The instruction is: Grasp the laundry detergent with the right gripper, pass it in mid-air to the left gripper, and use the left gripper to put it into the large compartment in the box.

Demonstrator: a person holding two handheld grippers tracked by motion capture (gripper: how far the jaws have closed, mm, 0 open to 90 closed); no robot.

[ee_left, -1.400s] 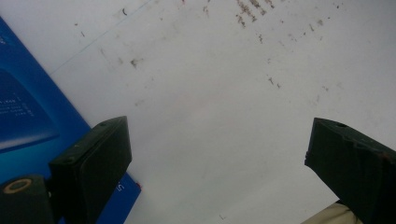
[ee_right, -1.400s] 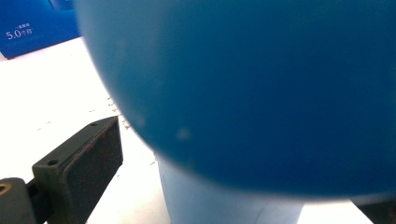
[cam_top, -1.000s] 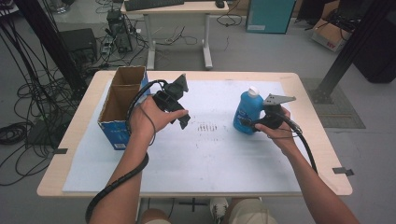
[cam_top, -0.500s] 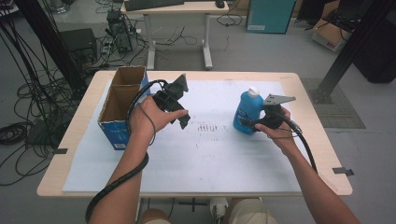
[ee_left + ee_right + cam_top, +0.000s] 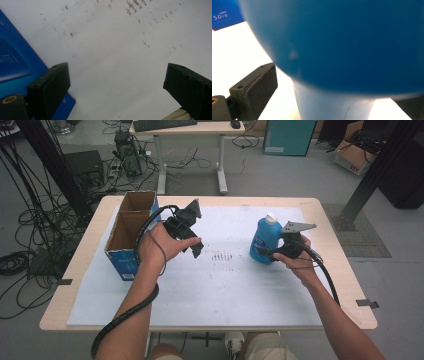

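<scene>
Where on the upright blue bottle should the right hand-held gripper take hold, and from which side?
Probably the lower body of the blue bottle, from its right side, where the right hand-held gripper is. The bottle stands upright on the white sheet and narrows toward its white cap, so the wider body offers steadier contact. In the right gripper view the jaws sit apart beside it.
</scene>
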